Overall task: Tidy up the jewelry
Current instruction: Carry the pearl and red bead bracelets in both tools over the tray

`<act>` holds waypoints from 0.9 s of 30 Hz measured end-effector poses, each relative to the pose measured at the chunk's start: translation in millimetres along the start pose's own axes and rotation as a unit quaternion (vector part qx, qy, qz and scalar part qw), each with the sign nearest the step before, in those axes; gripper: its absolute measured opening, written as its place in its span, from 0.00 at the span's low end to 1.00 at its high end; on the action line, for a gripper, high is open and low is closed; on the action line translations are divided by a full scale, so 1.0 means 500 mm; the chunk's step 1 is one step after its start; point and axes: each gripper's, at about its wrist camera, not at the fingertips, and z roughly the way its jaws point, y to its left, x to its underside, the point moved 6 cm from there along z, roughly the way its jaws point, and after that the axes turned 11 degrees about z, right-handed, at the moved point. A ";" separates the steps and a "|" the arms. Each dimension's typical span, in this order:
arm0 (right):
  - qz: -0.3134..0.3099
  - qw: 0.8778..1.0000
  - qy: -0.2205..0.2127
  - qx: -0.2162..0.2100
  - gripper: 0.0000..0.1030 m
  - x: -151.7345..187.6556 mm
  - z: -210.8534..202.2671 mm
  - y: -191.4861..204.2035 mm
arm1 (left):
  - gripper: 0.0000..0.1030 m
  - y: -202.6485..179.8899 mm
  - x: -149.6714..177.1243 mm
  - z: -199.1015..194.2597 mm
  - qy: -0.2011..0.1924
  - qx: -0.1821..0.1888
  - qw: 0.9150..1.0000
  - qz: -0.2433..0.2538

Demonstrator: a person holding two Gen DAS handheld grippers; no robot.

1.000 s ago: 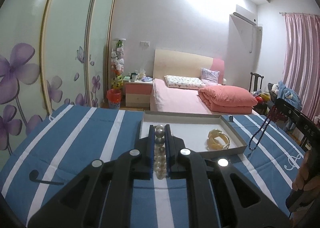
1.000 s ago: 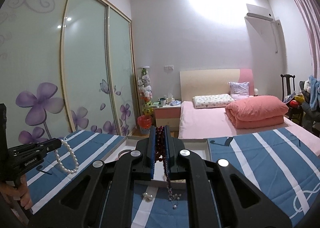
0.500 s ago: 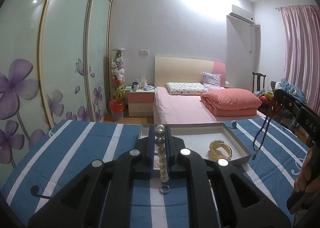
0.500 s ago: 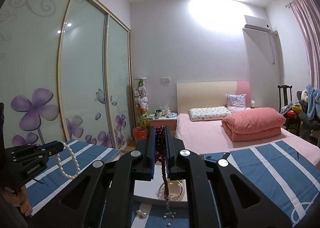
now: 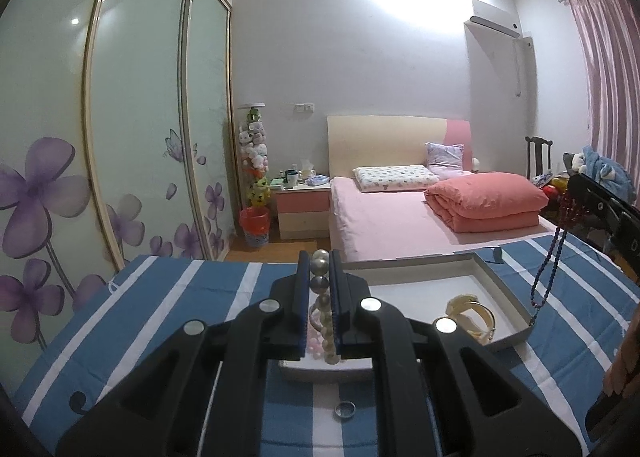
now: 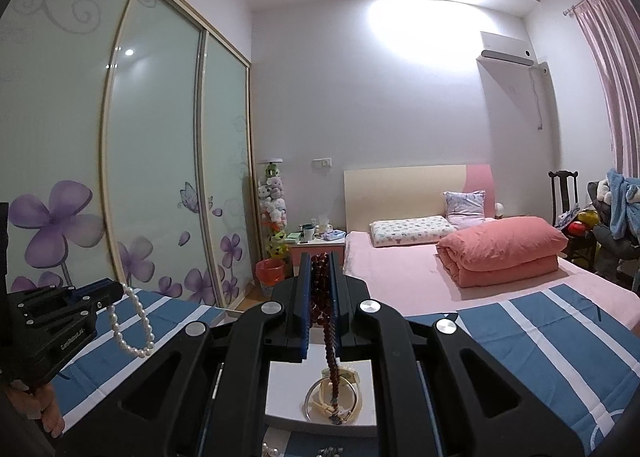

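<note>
On my left wrist feed, the black two-finger left gripper [image 5: 320, 285] is clamped on a white pearl bead strand [image 5: 325, 321], which runs lengthwise between the fingers toward the bed; its lower loop drops behind the black frame, so I can't see it there. My right feed shows that loop [image 6: 132, 331] hanging free above the blue-and-white striped cloth [image 5: 160, 297]. Below the left jaws a small silver ring [image 5: 344, 410] lies on the cloth just in front of the shallow white cardboard tray [image 5: 508, 299], which holds a pale cream bangle [image 5: 474, 311], partly cut off by my gripper. Further right, the black right gripper [image 6: 320, 289] is closed on a dark red bead necklace [image 6: 326, 321], hanging straight down over the tray, its tip blurring into the bangle [image 6: 332, 401].
</note>
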 end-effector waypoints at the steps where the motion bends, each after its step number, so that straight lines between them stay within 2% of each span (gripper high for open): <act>1: -0.001 1.000 0.000 0.001 0.09 0.000 0.002 0.002 | 0.10 -0.001 -0.003 0.005 0.000 -0.003 1.000 0.001; 11: -0.006 1.000 0.004 0.003 0.09 0.003 0.032 0.000 | 0.10 -0.002 -0.004 0.058 0.014 -0.018 1.000 -0.001; 27: 0.008 0.999 0.050 0.005 0.09 0.055 0.119 -0.032 | 0.10 -0.025 0.007 0.183 0.033 0.002 0.999 0.004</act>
